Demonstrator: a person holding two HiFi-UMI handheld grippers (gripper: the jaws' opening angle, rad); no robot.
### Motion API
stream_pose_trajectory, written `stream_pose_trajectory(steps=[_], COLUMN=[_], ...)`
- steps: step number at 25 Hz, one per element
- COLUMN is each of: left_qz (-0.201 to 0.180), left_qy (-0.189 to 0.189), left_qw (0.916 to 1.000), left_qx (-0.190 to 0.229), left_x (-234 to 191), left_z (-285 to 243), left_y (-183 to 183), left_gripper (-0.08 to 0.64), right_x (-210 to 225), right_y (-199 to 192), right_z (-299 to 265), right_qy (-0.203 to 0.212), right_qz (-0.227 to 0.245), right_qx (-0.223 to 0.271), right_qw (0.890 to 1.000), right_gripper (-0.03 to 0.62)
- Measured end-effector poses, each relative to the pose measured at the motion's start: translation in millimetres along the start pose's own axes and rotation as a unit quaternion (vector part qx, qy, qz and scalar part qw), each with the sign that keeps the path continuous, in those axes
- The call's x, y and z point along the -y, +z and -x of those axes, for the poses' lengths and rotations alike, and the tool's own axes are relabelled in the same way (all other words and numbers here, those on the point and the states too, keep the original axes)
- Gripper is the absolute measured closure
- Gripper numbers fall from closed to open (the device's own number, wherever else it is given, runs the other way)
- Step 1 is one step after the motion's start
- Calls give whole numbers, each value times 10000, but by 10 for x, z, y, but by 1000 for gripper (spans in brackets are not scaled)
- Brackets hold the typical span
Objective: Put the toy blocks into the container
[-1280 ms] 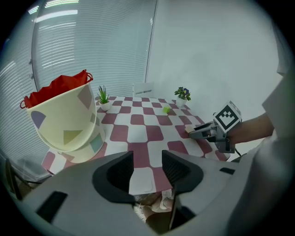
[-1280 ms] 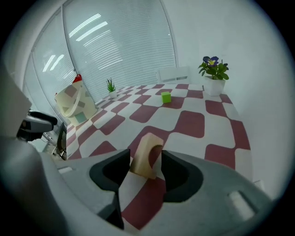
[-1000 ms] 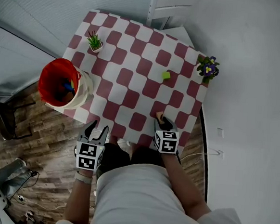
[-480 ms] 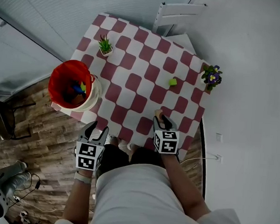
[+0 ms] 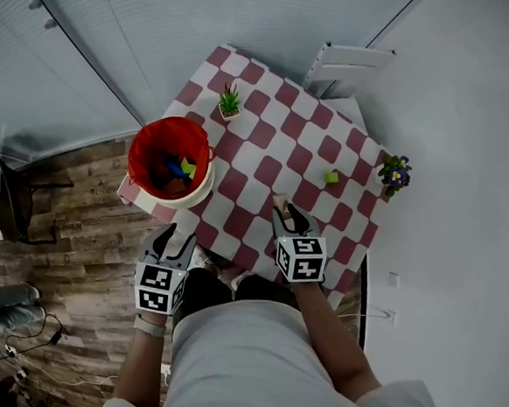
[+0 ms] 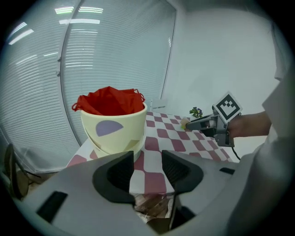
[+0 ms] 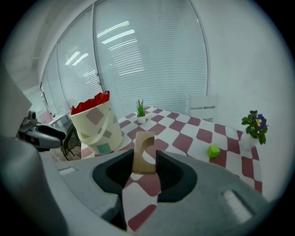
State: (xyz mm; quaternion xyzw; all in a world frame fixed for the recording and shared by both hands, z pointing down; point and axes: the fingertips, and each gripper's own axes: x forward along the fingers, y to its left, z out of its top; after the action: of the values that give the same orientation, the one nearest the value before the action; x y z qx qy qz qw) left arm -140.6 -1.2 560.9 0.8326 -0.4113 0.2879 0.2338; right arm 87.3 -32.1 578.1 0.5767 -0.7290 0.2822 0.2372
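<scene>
The right gripper [image 7: 144, 162] is pinching a tan arch-shaped block [image 7: 143, 152] upright between its jaws, hovering over the near edge of the checkered tabletop [image 5: 268, 147]. The container [image 6: 113, 132], a red-lined bucket, is sitting ahead to its left at the tabletop's left edge, with bare squares lying between. A green block [image 7: 213, 150] is resting ahead to its right. The left gripper [image 6: 147, 168] is holding its jaws spread and empty, just off the tabletop's near edge, facing the container.

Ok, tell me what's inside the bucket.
The bucket holds a red liner and a few toy blocks, yellow and blue among them. Whatever lies beneath them is covered.
</scene>
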Motion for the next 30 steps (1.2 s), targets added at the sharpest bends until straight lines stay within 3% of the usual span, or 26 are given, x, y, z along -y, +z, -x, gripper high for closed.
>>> stream_pose_trajectory(steps=[14, 23, 30], left_qz=[214, 309, 445], left_qy=[245, 342, 331], left_qw=[9936, 9887, 9869], left_qx=[1080, 1424, 1517], left_x=[-618, -984, -1208], left_z=[540, 811, 912], left_y=[420, 488, 400], left_gripper=[373, 373, 374], right_x=[-1126, -1774, -2092], right_y=[1285, 1569, 1583], right_z=[-49, -275, -543], right_qy=[814, 1081, 1138], right_qz=[804, 1409, 1815], right_qx=[798, 697, 345], right_qw=[9902, 9816, 9762], right_gripper=[441, 440, 440])
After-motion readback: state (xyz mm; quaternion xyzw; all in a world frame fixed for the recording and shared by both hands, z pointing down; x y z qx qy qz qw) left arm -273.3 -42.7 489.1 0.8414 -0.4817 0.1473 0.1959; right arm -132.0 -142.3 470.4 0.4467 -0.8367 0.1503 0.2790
